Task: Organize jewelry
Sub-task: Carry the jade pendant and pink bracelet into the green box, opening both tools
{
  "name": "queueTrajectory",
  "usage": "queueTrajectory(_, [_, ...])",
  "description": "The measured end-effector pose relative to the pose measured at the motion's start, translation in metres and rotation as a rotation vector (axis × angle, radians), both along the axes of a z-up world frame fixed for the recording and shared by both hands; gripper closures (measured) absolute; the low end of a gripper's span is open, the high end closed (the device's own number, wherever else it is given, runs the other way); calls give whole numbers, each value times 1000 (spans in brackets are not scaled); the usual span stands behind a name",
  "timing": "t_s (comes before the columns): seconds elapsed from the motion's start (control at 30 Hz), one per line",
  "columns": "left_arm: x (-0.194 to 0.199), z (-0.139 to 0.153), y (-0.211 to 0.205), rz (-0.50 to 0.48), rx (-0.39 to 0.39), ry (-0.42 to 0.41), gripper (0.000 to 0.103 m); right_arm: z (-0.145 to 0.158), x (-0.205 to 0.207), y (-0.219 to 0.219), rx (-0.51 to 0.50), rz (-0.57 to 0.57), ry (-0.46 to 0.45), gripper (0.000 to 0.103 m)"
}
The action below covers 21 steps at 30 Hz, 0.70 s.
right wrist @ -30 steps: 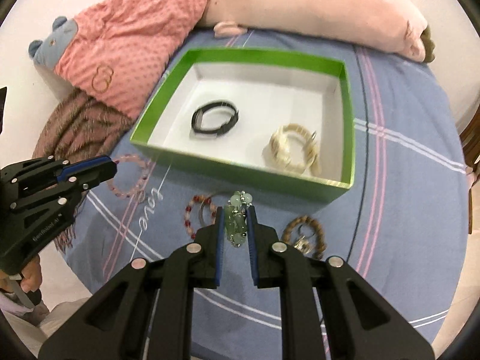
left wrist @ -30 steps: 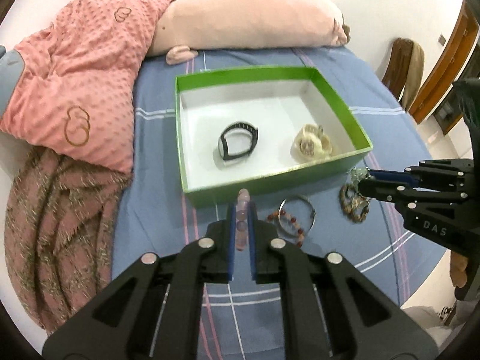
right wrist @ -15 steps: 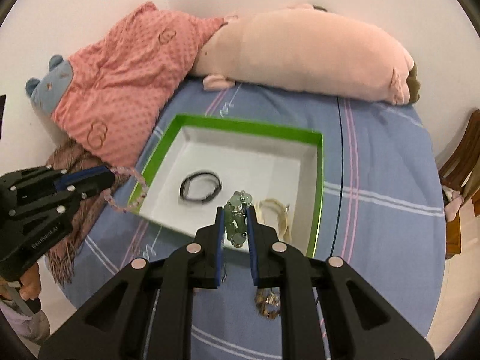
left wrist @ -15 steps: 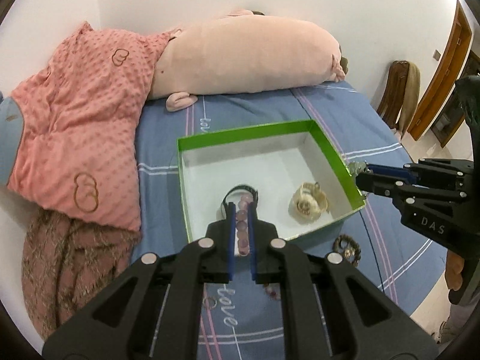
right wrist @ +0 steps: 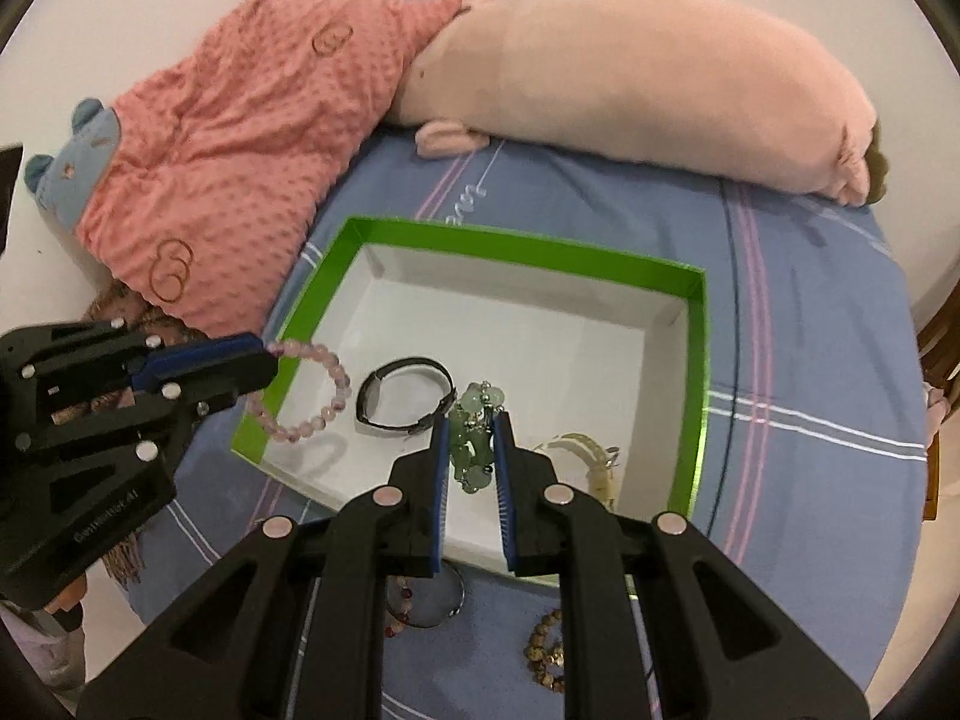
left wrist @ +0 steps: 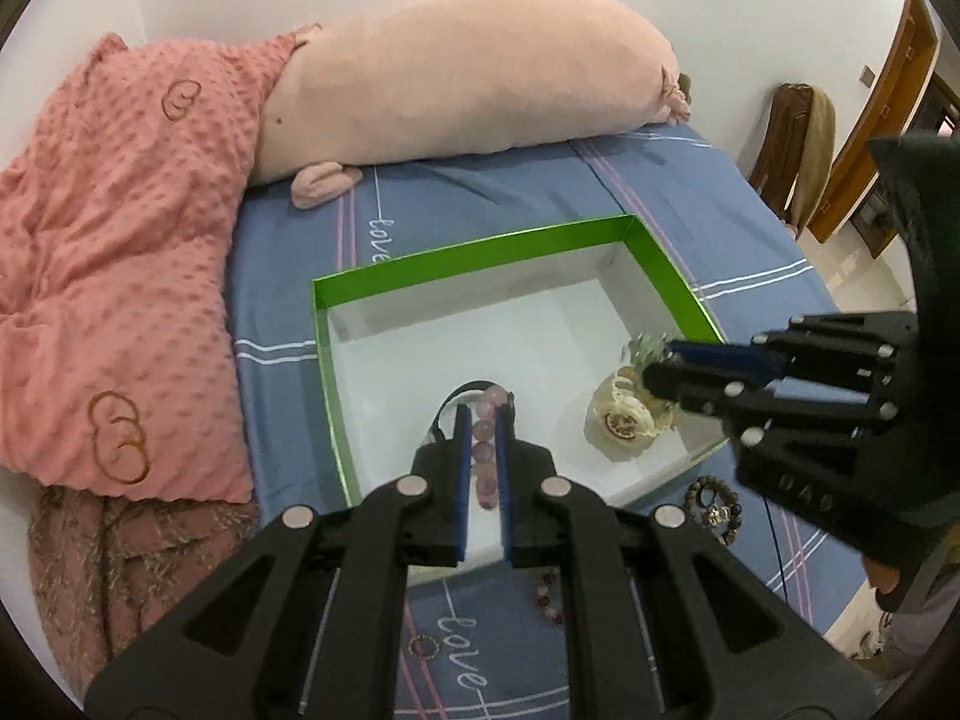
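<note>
A green box with a white inside (left wrist: 480,252) (right wrist: 516,246) lies on the blue bed sheet. In it are a black band (right wrist: 405,399) and a cream bracelet (left wrist: 621,417) (right wrist: 579,450). My left gripper (left wrist: 483,420) (right wrist: 264,354) is shut on a pink bead bracelet (left wrist: 486,444) (right wrist: 312,396) and holds it above the box's left part. My right gripper (right wrist: 474,432) (left wrist: 651,366) is shut on a green jade bracelet (right wrist: 471,438) above the box's right part, over the cream bracelet.
A brown bead bracelet (left wrist: 714,507) (right wrist: 543,651), a silver bangle (right wrist: 441,600) and a red bead bracelet (left wrist: 546,597) lie on the sheet in front of the box. A pink blanket (left wrist: 120,228) and a long pink plush (left wrist: 456,84) lie behind. A wooden chair (left wrist: 798,144) stands at right.
Both grippers have lifted their bracelets off the sheet and moved forward over the box. The right gripper has come in over the cream bracelet.
</note>
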State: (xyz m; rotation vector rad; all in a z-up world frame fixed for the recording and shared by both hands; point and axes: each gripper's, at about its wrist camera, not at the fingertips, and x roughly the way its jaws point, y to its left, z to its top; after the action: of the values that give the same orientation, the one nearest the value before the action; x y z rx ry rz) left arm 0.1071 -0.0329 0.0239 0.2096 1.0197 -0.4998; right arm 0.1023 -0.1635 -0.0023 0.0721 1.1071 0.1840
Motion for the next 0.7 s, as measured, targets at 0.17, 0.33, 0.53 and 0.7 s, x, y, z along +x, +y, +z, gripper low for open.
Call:
queueTrajectory(0.17, [24,-12,-4,8,6,24,95,-13,21,-6,-12,-3,27,89])
queueTrajectory(0.33, [46,-29,-7,7,38,47,95,-31,45,-11,-12,-4,60,89])
queueTrajectory(0.53, [71,-54,-5,27,47,107,95,-60,68,-14,-9,-2,114,89])
queueTrajectory(0.7, [89,-74,-7,40,51,155,95,-75,78,-16,-14,-1,142,89])
